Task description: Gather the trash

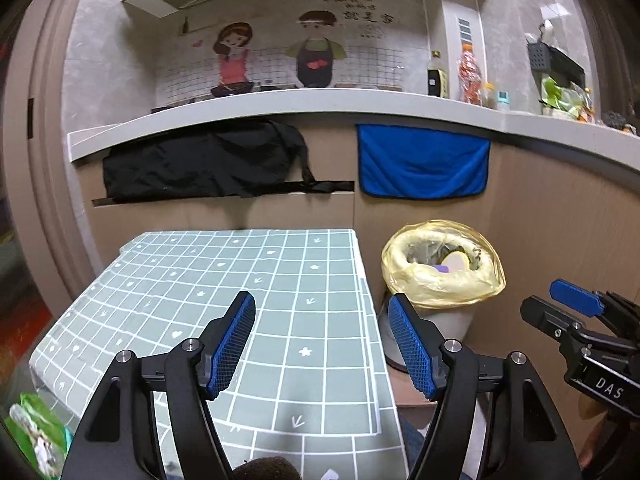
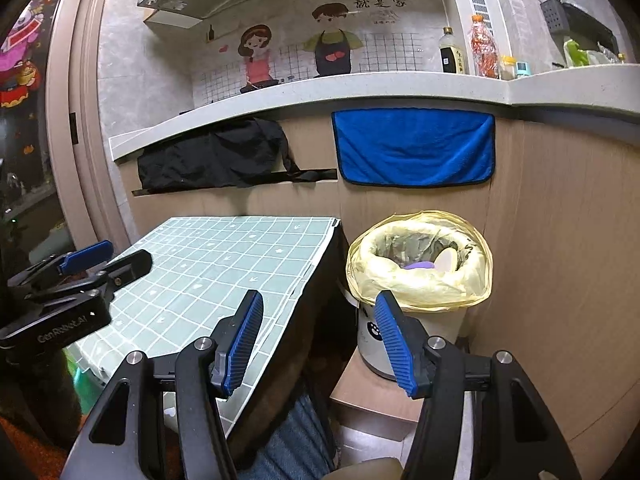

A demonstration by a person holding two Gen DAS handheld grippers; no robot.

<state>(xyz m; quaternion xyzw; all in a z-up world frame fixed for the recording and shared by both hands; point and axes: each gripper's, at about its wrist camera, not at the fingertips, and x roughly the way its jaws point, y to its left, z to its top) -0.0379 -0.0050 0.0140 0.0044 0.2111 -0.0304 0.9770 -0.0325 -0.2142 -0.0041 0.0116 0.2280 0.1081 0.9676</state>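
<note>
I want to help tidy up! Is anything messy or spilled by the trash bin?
Nothing looks spilled. The trash bin stands upright beside the table, its yellow bag folded over the rim, with trash inside. One small oddity: black cloth hangs bunched out of the drawer below the counter, while the blue towel hangs flat.

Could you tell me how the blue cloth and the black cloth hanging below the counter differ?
The blue cloth hangs flat and rectangular; the black cloth is bunched and wrinkled. The blue cloth hangs above the lined bin, while the black cloth hangs behind the checked table. Both hang from the counter edge.
</note>
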